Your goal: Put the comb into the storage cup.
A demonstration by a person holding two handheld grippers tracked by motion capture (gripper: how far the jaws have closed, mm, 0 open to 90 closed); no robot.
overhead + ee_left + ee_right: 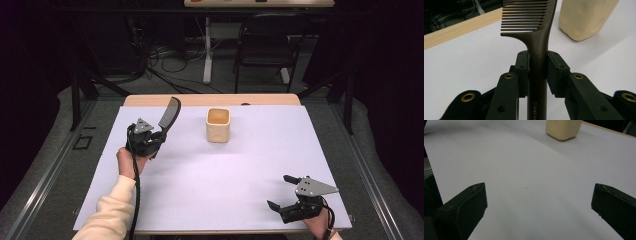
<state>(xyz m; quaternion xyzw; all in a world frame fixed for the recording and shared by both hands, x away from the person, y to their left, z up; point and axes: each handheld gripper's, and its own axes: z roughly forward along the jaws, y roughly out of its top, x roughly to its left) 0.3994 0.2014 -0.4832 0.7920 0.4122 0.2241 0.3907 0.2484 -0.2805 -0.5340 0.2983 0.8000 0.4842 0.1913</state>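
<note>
Left claw (159, 136): closed on the comb (169, 113), pads clamp the handle from both sides just below the teeth; rest of handle runs back betw. the jaws.
Comb, where: in the air over the far-left part of the surface (200, 170), off the white sheet, left of the cup (218, 125) and apart from it.
Comb, axis: long axis runs from the left claw up and away toward the far edge, tilted a bit to the right; teeth end is farthest from the hand, handle end toward the person.
Comb, teeth: in the left gripper view the teeth (524, 16) stick out to the left of the spine, away from the cup (586, 17).
Why held so: grip near the head leaves the toothed end free and steady; prob. so it can be steered toward the cup mouth w/o wobble. My guess, not seen.
Cup: upright, open top up, near the far edge around the middle; looks empty inside.
Right claw (281, 192): open wide, nothing betw. the jaws, bare sheet under them; sits low at the near-right corner, pointing left and away.
Why parked there: out of the left hand's path, prob. waiting or ready to steady the cup.
Step (judged): comb lifted, not yet in or at the cup.
</note>
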